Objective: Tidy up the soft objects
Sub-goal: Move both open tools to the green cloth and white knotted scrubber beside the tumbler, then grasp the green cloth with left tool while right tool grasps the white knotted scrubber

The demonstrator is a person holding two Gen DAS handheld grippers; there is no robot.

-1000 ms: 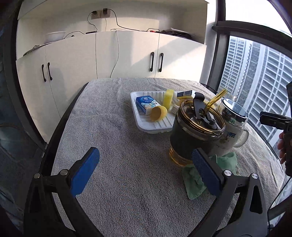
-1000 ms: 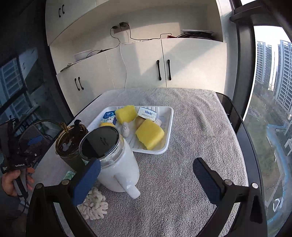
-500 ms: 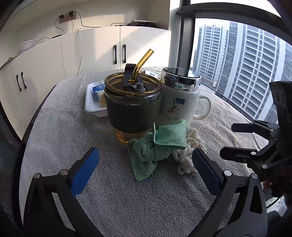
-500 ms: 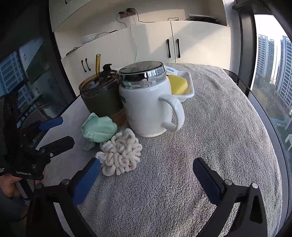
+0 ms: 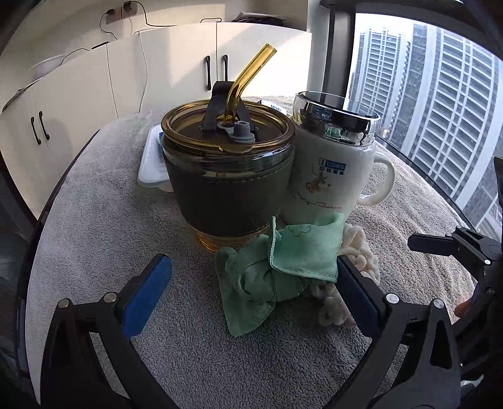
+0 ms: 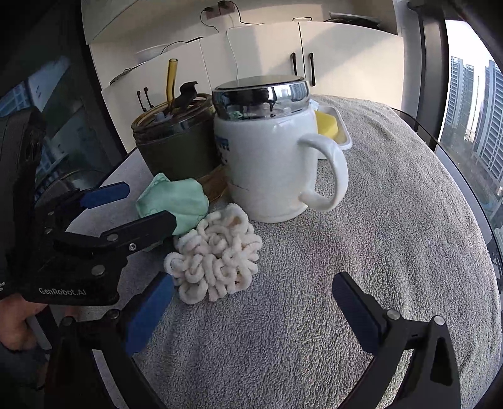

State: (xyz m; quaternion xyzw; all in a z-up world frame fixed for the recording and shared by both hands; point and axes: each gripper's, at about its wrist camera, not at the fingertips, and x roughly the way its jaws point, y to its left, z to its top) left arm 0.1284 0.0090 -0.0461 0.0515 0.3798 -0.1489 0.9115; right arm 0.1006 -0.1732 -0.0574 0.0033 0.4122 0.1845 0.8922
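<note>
Left hand-held gripper agape around green cloth

A round desk covered in grey terry cloth fills the middle of both views. Behind it, at 12 o'clock, stands a row of white cabinets with dark bar handles; a wall socket above them feeds thin cables that trail down over the doors. At 3 o'clock a tall window in a dark frame shows pale high-rise towers in hazy daylight.
</note>
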